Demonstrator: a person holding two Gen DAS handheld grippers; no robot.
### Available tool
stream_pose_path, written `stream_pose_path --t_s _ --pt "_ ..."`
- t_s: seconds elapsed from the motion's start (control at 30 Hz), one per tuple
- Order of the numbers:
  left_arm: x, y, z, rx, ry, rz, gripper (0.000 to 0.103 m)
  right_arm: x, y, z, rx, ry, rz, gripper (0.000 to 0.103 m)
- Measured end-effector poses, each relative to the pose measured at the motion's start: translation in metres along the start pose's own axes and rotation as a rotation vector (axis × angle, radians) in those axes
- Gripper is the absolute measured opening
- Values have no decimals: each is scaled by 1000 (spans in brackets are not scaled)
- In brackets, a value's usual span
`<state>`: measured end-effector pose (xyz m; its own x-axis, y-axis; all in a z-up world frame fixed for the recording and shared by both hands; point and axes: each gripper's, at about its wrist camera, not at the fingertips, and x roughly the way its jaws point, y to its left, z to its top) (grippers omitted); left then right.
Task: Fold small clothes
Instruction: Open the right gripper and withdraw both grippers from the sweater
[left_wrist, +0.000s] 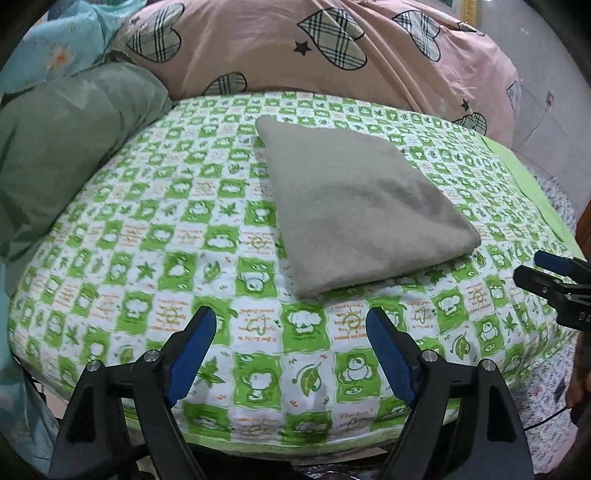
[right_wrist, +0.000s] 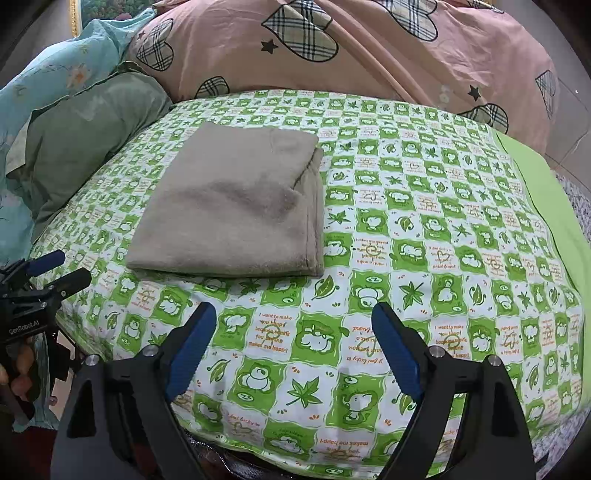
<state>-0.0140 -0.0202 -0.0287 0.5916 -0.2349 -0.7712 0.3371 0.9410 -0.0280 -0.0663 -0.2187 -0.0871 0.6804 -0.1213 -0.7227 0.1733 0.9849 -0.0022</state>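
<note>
A grey-beige cloth (left_wrist: 354, 206) lies folded into a flat rectangle on the green-and-white patterned bed sheet (left_wrist: 155, 236). It also shows in the right wrist view (right_wrist: 236, 206), with layered edges along its right side. My left gripper (left_wrist: 291, 332) is open and empty, above the sheet just in front of the cloth's near corner. My right gripper (right_wrist: 293, 328) is open and empty, above the sheet in front of and to the right of the cloth. Each gripper shows at the edge of the other's view: the right one (left_wrist: 554, 277), the left one (right_wrist: 55, 269).
A pink duvet with plaid hearts (left_wrist: 314, 48) is piled at the back of the bed. A grey-green pillow (left_wrist: 66, 147) and a light blue floral cover (left_wrist: 48, 44) lie at the left. The bed's front edge is right under the grippers; speckled floor (left_wrist: 554, 369) shows at the right.
</note>
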Motion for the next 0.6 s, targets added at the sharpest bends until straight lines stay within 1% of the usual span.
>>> stream_pose_path --t_s 0.13,0.27,0.43,0.6 --pt "-4 -2 6 13 -10 7 86 5 -4 6 25 -6 50 88" --pt "4 -2 20 1 -3 -24 86 23 -12 21 67 3 89 88" --pt "28 5 47 -48 6 -67 86 53 -26 53 127 1 145 88" --pt "60 10 77 -72 9 -70 86 94 -39 95 166 6 180 88"
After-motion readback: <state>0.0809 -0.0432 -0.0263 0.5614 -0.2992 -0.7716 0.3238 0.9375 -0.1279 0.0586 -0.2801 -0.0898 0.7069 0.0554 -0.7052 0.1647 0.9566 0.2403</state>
